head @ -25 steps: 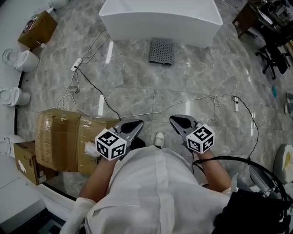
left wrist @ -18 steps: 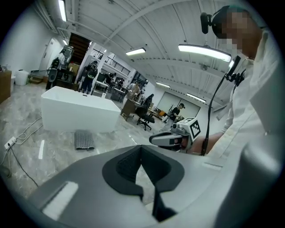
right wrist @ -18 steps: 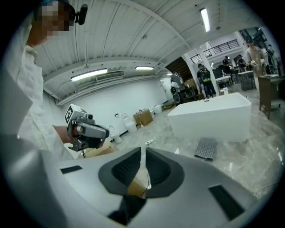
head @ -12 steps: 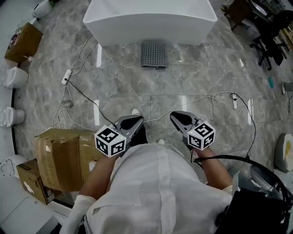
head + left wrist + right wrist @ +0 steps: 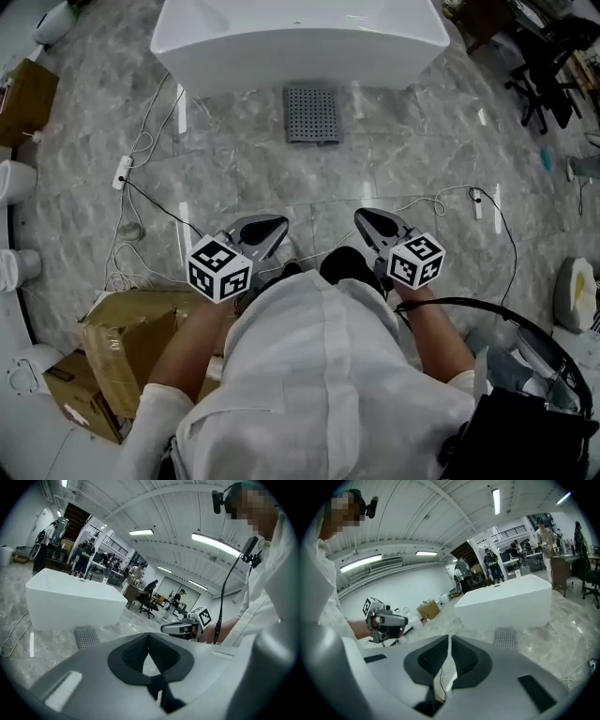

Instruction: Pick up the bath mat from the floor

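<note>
From the head view, the gray bath mat (image 5: 312,114) lies flat on the shiny stone floor (image 5: 394,169), right up against the front of the big white bathtub (image 5: 300,37). A person in a white shirt (image 5: 319,375) stands well back from it and holds out the left claw (image 5: 277,225) and the right claw (image 5: 362,217), both above the floor and both pointing toward the tub. White and black cords (image 5: 141,202) run across the floor, and a brown cardboard box (image 5: 141,342) sits at the lower left. In the left gripper view, the left claw is closed, its tips pressed together with nothing in them. The bath mat shows past it on the floor, next to the tub, and the right claw is off to the side. In the right gripper view, the right claw is closed too and holds nothing. The bath mat is far ahead, on the floor in front of the tub.
</note>
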Demonstrator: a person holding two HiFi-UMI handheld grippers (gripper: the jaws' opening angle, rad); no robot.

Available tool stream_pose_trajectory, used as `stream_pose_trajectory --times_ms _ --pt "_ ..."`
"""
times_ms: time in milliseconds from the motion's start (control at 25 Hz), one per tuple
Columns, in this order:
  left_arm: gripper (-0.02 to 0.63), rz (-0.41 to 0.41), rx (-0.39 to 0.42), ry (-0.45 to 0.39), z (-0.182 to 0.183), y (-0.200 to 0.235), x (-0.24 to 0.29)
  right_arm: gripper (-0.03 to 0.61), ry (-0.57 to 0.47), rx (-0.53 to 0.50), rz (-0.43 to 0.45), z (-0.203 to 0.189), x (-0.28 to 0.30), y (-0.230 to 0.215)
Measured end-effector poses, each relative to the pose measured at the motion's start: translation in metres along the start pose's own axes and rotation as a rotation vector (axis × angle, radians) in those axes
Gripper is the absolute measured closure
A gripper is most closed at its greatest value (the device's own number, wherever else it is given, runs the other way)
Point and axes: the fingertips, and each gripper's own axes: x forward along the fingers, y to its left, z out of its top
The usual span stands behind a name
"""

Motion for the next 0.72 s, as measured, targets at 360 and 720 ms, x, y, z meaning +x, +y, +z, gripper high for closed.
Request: stream_pose_trajectory --times_ms 360,720 --pt "0.607 0.057 -0.076 -0.022 0.021 0.063 0.01 0.572 0.03 0.132 -0.006 0.016 0.057 -0.063" --pt "0.607 0.152 -0.138 0.054 0.043 0.134 0.07 0.572 -0.029 0.369 0.011 0.015 0.143 -0.196"
